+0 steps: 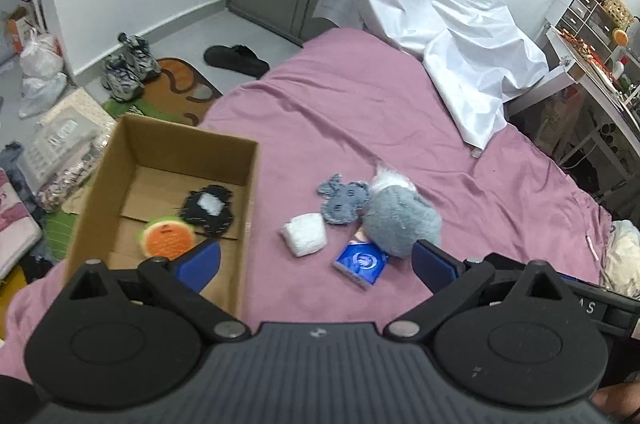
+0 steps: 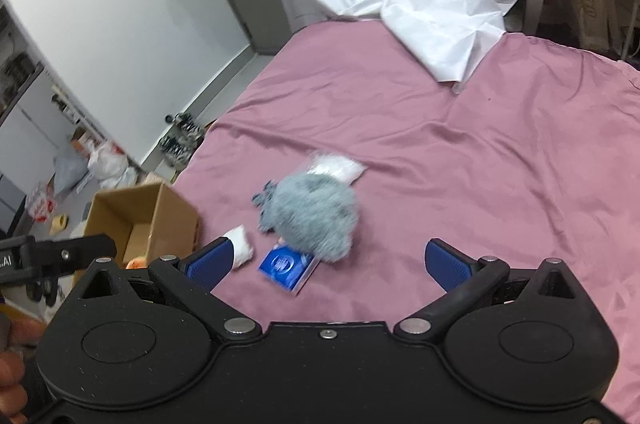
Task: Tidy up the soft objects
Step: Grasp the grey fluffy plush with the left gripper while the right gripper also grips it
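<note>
grey plush (image 1: 402, 220) on bed, orange toy (image 1: 168, 237) boxed

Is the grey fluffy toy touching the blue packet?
Touching: in the right wrist view the grey fluffy toy overlaps and rests on the blue packet's far corner.

We can read little: the letters "AS" on the black bar (image 1: 591, 307) beside the left tool's body, and ".AI" on the black bar (image 2: 12, 261) at the right wrist view's left edge. The flat blue packet's (image 1: 361, 263) print is too blurred.
</note>
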